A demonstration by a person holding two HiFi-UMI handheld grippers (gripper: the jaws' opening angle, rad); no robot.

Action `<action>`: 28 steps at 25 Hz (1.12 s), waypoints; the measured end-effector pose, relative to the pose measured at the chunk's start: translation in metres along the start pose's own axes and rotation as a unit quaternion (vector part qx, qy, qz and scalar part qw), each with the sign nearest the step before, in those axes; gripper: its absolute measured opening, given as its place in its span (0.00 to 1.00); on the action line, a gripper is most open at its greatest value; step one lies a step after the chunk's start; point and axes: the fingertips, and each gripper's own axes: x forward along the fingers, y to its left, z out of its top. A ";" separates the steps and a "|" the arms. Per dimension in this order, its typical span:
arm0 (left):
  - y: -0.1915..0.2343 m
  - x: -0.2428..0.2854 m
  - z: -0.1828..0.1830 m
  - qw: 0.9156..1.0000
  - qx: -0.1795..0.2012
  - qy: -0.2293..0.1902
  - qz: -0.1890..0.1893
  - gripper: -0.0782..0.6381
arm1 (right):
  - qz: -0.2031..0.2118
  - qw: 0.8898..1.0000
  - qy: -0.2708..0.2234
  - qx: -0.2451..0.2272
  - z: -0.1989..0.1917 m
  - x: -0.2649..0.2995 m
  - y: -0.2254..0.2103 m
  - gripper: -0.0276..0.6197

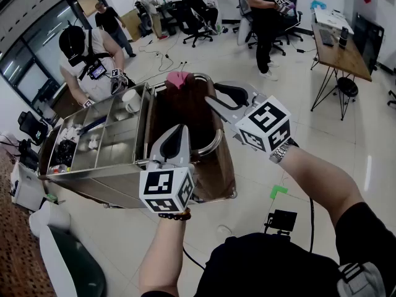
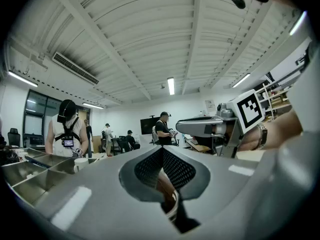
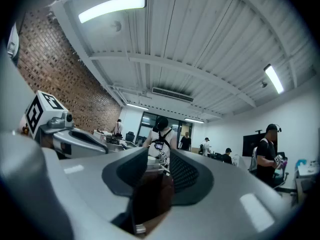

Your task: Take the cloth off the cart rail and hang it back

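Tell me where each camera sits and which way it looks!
Head view: on the person's head, looking steeply down at the cart and cloth; arms, left hand-held gripper and right hand-held gripper show.
Left gripper view: on the left hand-held gripper, looking along its jaws across the room; the right one shows at right.
Right gripper view: on the right hand-held gripper, looking along its jaws past the cloth; the left one shows at left.
Shared: every view shows the cloth and the person in white.

Head view: high, steep down over cart (image 1: 93, 175). 2 gripper views: low, near level, cloth (image 3: 150, 194) close. All 3 share cloth, person in white top (image 1: 93, 85).
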 end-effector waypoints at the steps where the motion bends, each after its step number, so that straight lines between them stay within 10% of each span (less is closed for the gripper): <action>1: 0.008 0.004 -0.002 1.000 0.000 0.003 0.000 0.11 | -0.002 1.000 0.009 -0.002 -0.006 0.009 -0.006 0.24; 28: 0.198 0.148 -0.096 0.996 -0.028 0.075 0.025 0.11 | 0.009 0.977 0.214 -0.009 -0.220 0.272 -0.095 0.42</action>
